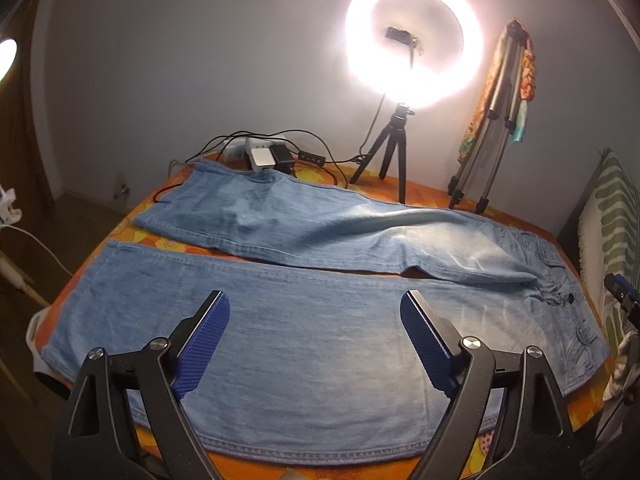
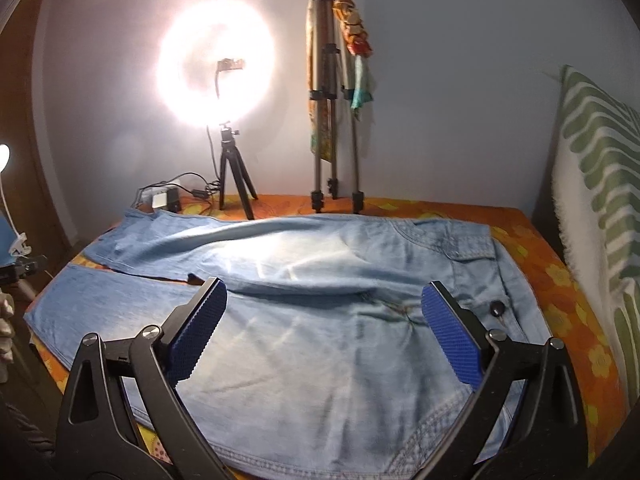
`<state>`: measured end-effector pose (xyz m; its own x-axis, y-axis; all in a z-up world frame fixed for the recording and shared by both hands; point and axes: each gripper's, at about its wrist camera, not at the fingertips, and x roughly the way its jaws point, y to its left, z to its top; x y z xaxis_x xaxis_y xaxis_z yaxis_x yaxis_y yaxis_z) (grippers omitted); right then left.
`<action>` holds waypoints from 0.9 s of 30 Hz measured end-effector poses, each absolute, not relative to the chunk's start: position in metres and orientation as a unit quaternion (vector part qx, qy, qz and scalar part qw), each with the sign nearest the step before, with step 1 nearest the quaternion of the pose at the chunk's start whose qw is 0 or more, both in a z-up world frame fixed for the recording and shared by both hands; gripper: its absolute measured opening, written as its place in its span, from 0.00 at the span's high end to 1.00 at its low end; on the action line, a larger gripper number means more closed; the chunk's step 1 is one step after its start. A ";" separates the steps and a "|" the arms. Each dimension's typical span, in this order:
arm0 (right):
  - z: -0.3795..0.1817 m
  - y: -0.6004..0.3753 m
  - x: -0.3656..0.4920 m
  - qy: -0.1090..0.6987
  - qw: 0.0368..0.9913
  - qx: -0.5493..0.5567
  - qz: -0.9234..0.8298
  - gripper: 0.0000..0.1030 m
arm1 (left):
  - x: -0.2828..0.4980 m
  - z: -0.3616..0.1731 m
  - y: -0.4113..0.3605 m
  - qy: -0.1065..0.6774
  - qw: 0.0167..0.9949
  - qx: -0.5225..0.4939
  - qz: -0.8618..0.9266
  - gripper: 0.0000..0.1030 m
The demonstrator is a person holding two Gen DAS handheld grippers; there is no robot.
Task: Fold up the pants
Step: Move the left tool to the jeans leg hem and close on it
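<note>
Jeans laid out flat, no fold made yet

The pants [image 1: 320, 320] lie spread on the orange flowered table [image 1: 420, 196] in front of the ring light [image 1: 414, 40], legs parted, waist toward the striped cushion [image 2: 600, 184]. The left gripper [image 1: 316, 312] hovers over the near leg and the right gripper [image 2: 324, 300] over the seat (both with fingers wide apart, holding nothing). Every fold is still to do.

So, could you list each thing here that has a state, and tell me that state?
jeans: unfolded, spread flat, legs apart
ring light: switched on
silver tripod: legs closed, standing by the wall
left gripper: open, empty
right gripper: open, empty
</note>
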<state>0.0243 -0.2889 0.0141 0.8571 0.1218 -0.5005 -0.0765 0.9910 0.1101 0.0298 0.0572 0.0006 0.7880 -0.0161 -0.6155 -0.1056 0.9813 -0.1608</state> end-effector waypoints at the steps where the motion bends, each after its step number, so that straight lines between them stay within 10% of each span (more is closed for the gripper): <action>1: 0.017 -0.287 0.030 0.262 0.963 0.039 0.056 0.05 | 0.033 0.001 0.060 0.326 0.940 -0.096 0.026 0.22; 27: -0.017 -0.234 0.248 0.369 0.901 -0.138 0.184 0.32 | 0.253 0.000 0.204 0.420 0.885 -0.180 0.092 0.42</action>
<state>0.2483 -0.2338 -0.0169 0.6605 0.2297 -0.7148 -0.4335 0.8940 -0.1133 0.2531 0.2036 0.0004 0.6307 0.0115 -0.7759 -0.3137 0.9183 -0.2414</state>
